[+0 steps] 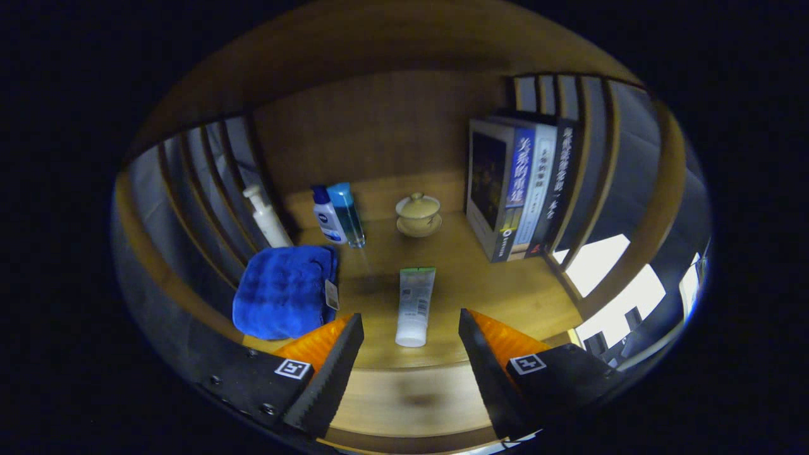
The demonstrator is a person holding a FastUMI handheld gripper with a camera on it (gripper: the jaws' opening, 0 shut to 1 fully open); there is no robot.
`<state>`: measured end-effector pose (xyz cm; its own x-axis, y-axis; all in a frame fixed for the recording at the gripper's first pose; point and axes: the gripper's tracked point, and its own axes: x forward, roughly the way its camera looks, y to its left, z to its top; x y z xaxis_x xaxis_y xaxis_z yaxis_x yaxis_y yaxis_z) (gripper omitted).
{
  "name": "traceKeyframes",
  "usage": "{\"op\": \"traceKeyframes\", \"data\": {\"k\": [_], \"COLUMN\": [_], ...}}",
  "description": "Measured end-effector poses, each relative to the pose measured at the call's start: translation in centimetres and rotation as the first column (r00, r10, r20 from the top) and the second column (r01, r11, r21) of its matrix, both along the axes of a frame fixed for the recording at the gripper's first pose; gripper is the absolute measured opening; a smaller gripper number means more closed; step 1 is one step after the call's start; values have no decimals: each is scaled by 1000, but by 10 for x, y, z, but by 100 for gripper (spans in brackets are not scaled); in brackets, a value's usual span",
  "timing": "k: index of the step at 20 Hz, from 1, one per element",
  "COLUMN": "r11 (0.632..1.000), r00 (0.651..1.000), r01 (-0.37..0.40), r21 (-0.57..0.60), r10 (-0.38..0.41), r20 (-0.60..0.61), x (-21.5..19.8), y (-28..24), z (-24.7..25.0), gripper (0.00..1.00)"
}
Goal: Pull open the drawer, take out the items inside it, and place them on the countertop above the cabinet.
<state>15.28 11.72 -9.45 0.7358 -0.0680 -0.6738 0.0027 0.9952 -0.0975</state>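
Lower centre of frame: gripper (pixel 411 354), jaws wide apart, holding nothing; white squeeze tube (pixel 414 306) lying on countertop (pixel 505 284) just ahead, between the fingers. Risk: drifting fingers could nudge tube against blue towel (pixel 284 291).

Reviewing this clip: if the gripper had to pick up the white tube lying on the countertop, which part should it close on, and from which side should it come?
Probably the mid-body of the white tube, approached from above with the open gripper, whose fingers already straddle its line. It lies flat, pointing away from the fingers, cap end nearest, so its long sides face each finger. The blue towel sits apart to one side.
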Motion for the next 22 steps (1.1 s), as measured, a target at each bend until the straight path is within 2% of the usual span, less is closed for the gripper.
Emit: {"op": "traceKeyframes", "data": {"k": [5, 10, 15, 19, 22], "r11": [999, 997, 997, 998, 996], "r00": [975, 921, 880, 847, 828], "r01": [-22, -51, -63, -50, -32], "r21": [-38, -54, -53, -41, -84], "r10": [29, 68, 80, 64, 73], "r20": [222, 383, 468, 527, 555], "x": [-63, -129, -180, -207, -222], "y": [-11, -24, -42, -61, -74], "z": [62, 89, 76, 62, 42], "gripper": [98, 98, 98, 98, 98]}}
